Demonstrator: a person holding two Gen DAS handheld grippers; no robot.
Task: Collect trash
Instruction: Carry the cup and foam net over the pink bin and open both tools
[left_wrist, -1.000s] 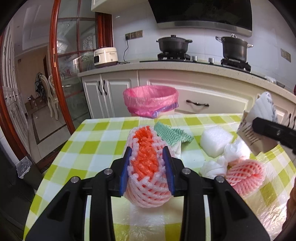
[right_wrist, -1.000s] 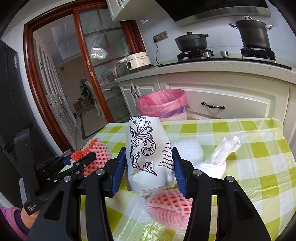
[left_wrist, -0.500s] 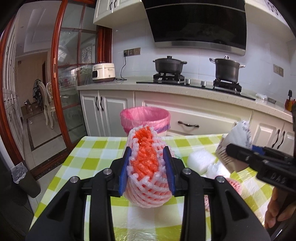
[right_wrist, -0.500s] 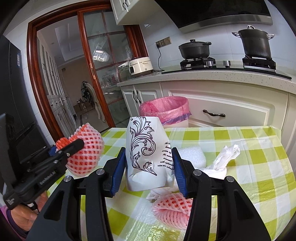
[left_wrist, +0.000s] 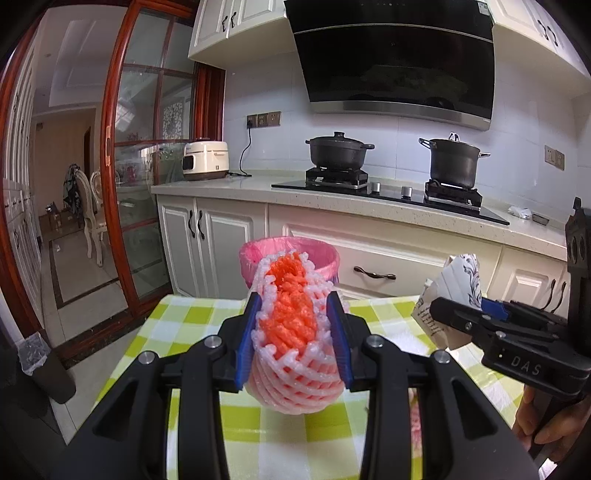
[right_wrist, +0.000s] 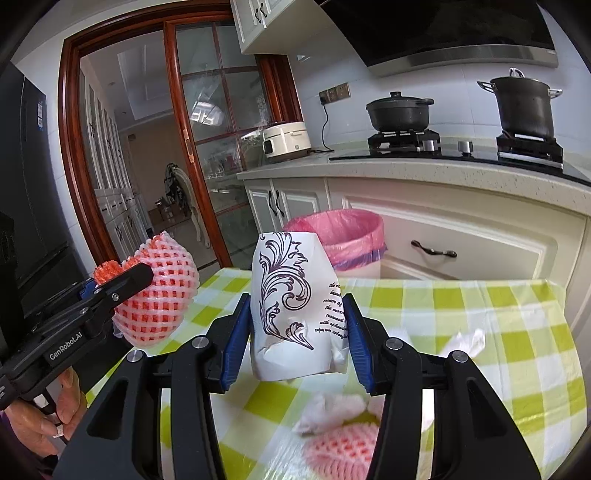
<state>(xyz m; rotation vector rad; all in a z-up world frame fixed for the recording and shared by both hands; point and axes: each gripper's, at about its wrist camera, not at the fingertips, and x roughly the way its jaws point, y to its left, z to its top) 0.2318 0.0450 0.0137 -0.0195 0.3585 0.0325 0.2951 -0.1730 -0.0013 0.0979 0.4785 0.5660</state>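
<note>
Both grippers loaded: left gripper (left_wrist: 293, 338) clamps foam net (left_wrist: 291, 332), right gripper (right_wrist: 297, 338) clamps paper bag (right_wrist: 295, 306), above table edge (right_wrist: 550, 286).

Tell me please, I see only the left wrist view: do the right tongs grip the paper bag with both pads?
Observer: Yes. The right tongs hold the paper bag upright, one blue pad on each side.
Operator: Is there trash under them?
Observer: A second foam net lies on the table, below the bag.
Operator: Is my foam net clear of the table?
Observer: Yes. The left tongs hold the foam net in the air, not touching the tablecloth.
</note>
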